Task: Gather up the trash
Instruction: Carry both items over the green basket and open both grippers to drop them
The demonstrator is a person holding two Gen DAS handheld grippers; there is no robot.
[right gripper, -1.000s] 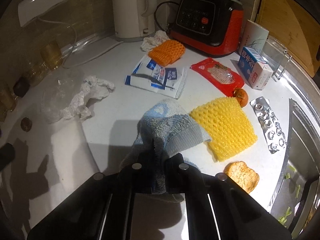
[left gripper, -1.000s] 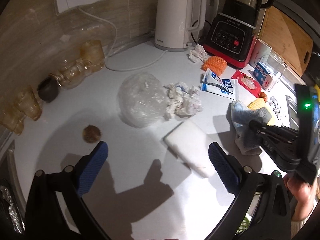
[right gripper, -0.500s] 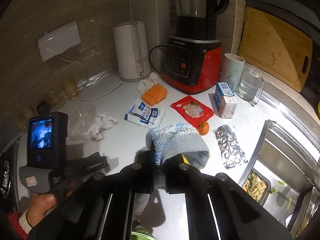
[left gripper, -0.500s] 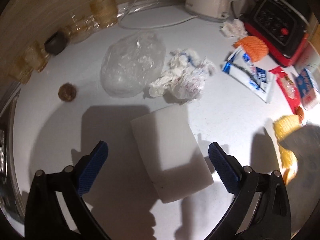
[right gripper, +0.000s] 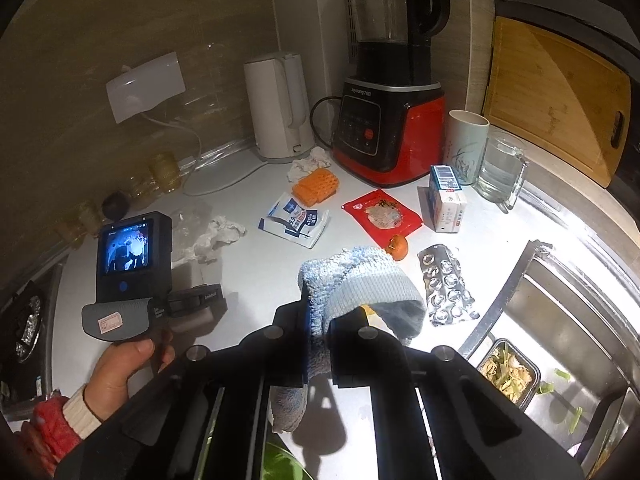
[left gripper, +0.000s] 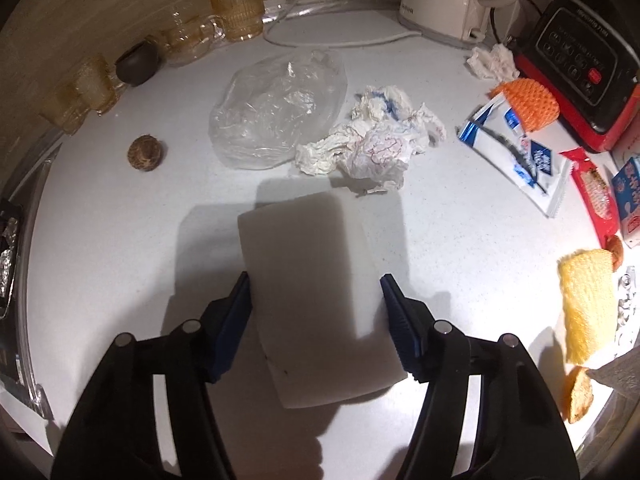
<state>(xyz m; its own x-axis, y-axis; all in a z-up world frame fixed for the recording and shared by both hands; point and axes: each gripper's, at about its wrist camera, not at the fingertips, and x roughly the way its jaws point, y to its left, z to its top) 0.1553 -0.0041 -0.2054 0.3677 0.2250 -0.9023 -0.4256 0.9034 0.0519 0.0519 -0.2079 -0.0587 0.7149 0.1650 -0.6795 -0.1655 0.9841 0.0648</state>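
We are closing left gripper jaws astride white foam block, long axis running away; right gripper clamping grey cloth.

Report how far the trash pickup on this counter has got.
Done: nothing visibly cleared yet. In hand: the right gripper is shut on a blue-grey cloth, lifted off the counter; the left gripper is closing around the white foam block. Left: clear plastic bag, crumpled tissues, orange foam net, red wrapper, blister pack.
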